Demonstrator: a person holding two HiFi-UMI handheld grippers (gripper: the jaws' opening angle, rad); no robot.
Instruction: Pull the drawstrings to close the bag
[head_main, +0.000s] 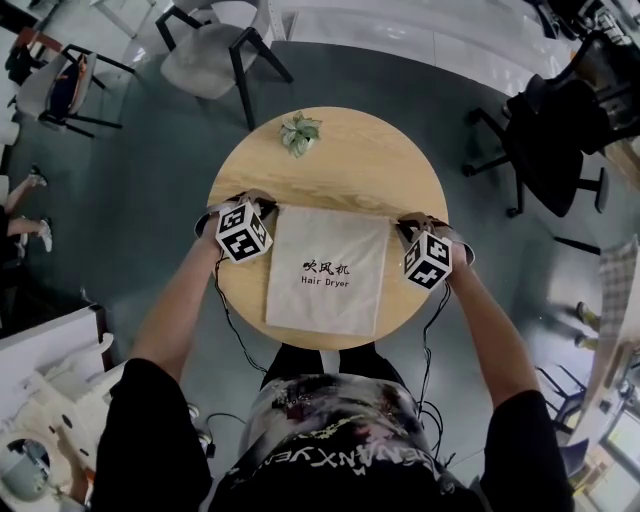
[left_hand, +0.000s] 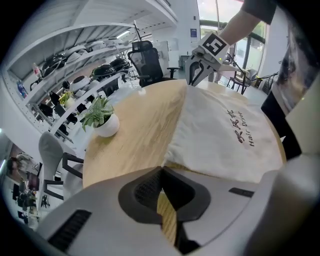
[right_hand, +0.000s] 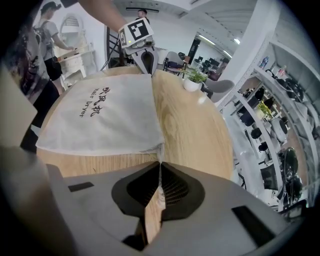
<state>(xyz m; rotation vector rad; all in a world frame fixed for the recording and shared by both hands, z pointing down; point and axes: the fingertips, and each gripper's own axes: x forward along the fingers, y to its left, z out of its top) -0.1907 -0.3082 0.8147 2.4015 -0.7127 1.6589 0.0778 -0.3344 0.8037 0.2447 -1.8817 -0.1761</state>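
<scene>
A white cloth bag (head_main: 328, 270) printed "Hair Dryer" lies flat in the middle of a round wooden table (head_main: 350, 160), its mouth at the far side. My left gripper (head_main: 264, 206) sits at the bag's far left corner and my right gripper (head_main: 405, 224) at its far right corner. In the right gripper view the right gripper (right_hand: 160, 165) is shut on a thin white drawstring (right_hand: 160, 156) running from the bag's corner (right_hand: 150, 145). In the left gripper view the left gripper (left_hand: 162, 169) is shut right at the bag's corner (left_hand: 172, 159); its cord is mostly hidden between the pads.
A small potted plant (head_main: 299, 133) stands at the table's far edge, beyond the bag. A grey chair (head_main: 205, 55) and a black office chair (head_main: 550, 140) stand on the floor around the table. A white shelf unit (head_main: 50, 400) is at the near left.
</scene>
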